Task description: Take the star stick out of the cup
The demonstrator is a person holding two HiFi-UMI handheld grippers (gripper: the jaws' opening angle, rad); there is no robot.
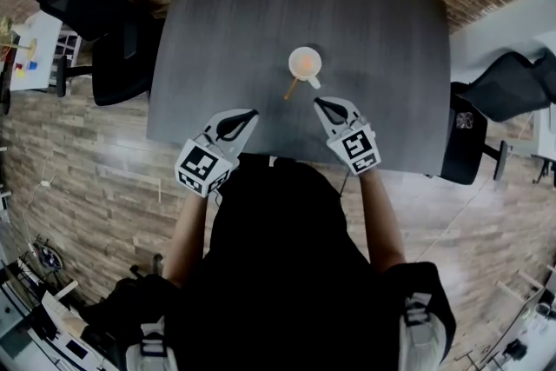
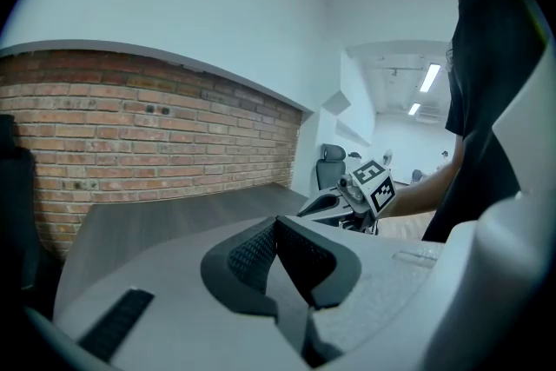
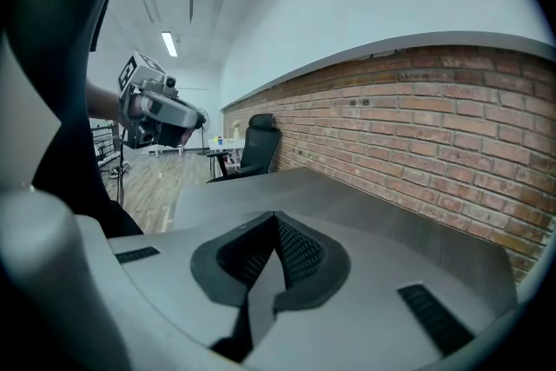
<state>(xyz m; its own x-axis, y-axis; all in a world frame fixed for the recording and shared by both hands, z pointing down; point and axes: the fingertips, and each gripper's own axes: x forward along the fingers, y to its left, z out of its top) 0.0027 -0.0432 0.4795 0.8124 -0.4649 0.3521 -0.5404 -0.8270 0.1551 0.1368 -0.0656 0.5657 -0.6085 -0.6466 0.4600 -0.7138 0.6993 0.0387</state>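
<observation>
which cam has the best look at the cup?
Head view: the cup stands unobstructed on the table, seen from above with its rim and inside visible. The left gripper view and right gripper view show the table but no cup.

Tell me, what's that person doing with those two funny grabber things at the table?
A person stands at a dark table, holding one tool in each hand. The left tool and the right tool are both closed with nothing in them, and they hover over the table's near edge. Just ahead sits a small cup with an orange stick poking out toward the person. Nothing has been grabbed yet.
</observation>
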